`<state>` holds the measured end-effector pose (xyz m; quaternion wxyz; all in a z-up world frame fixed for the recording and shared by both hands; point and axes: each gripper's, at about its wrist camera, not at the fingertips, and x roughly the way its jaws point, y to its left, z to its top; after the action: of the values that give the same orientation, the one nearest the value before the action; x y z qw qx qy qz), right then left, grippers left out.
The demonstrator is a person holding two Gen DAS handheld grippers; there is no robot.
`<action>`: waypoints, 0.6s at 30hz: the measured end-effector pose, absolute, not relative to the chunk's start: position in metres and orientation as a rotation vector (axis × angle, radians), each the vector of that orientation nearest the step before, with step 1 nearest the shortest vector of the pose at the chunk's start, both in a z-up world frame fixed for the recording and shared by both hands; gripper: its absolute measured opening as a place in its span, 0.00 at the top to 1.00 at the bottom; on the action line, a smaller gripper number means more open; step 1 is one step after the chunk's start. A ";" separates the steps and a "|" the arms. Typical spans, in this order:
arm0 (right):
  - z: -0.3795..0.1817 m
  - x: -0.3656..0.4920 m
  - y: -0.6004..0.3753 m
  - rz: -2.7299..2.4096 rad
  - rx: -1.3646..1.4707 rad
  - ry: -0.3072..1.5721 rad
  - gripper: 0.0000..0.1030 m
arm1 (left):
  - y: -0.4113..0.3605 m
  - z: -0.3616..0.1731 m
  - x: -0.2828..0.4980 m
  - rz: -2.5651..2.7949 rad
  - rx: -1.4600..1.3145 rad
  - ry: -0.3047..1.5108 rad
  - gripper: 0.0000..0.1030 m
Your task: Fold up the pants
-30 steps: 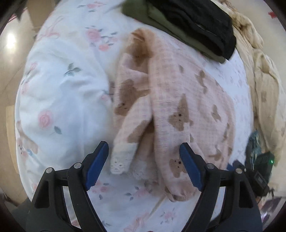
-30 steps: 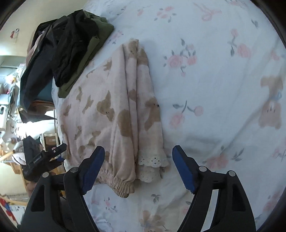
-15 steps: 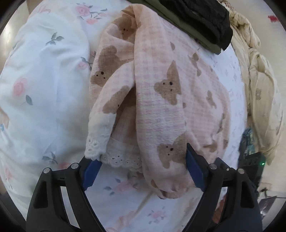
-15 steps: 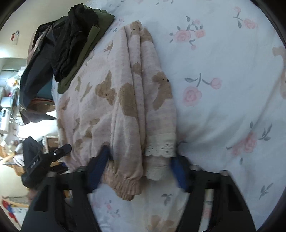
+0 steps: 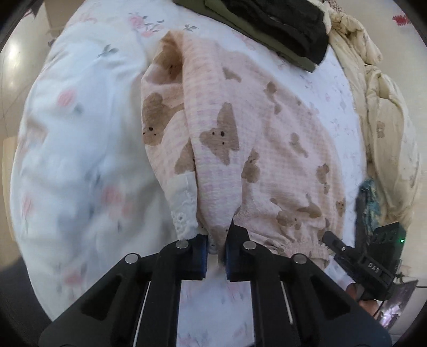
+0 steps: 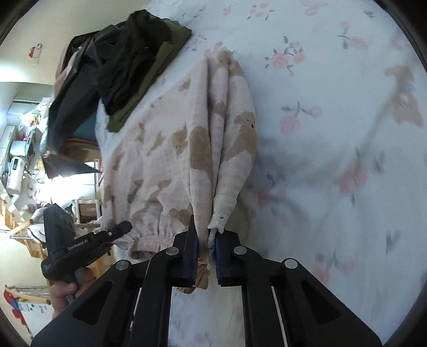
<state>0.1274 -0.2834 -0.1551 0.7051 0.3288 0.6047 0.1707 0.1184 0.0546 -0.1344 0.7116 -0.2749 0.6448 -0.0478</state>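
Observation:
Pink pants [image 5: 256,149] with brown bear prints and white lace cuffs lie on a white floral bedsheet [image 5: 80,149], folded lengthwise with the legs stacked. My left gripper [image 5: 216,248] is shut on the near cuff end of the pants. My right gripper [image 6: 205,245] is shut on the pants [image 6: 202,149] at the near end, by a lace cuff and the elastic edge. The near end is lifted off the bed. Each gripper shows at the edge of the other's view: the right one [image 5: 344,253], the left one [image 6: 88,245].
A pile of dark black and olive clothes [image 5: 269,24] lies at the far end of the pants, also in the right wrist view [image 6: 125,64]. A cream quilt [image 5: 384,112] is bunched at the right. Furniture and clutter [image 6: 21,165] stand beyond the bed's edge.
Both grippers moved down onto the near end of the pants and closed on it. The near end now rises off the sheet and the cloth is drawn taut.

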 end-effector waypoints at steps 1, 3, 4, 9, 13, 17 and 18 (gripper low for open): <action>-0.150 0.117 -0.285 0.383 0.734 1.348 0.91 | 0.057 -0.130 0.109 -0.109 -0.623 1.431 0.93; -0.143 0.098 -0.287 0.388 0.746 1.356 0.91 | 0.060 -0.123 0.087 -0.114 -0.654 1.447 0.93; -0.141 0.087 -0.289 0.385 0.762 1.373 0.91 | 0.060 -0.122 0.076 -0.110 -0.670 1.462 0.93; -0.133 0.050 -0.292 0.373 0.867 1.420 0.91 | 0.063 -0.116 0.036 -0.086 -0.760 1.527 0.93; -0.126 0.053 -0.292 0.354 0.961 1.422 0.91 | 0.067 -0.102 0.044 -0.048 -0.816 1.498 0.93; -0.121 0.077 -0.285 0.349 0.997 1.413 0.91 | 0.075 -0.103 0.066 -0.004 -0.879 1.498 0.92; -0.121 0.085 -0.284 0.344 1.003 1.414 0.91 | 0.077 -0.107 0.074 0.017 -0.891 1.497 0.92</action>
<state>0.0854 -0.2837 -0.1212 0.6344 0.4387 0.6184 0.1504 0.0737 0.0772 -0.1066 0.6439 -0.3912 0.6575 0.0075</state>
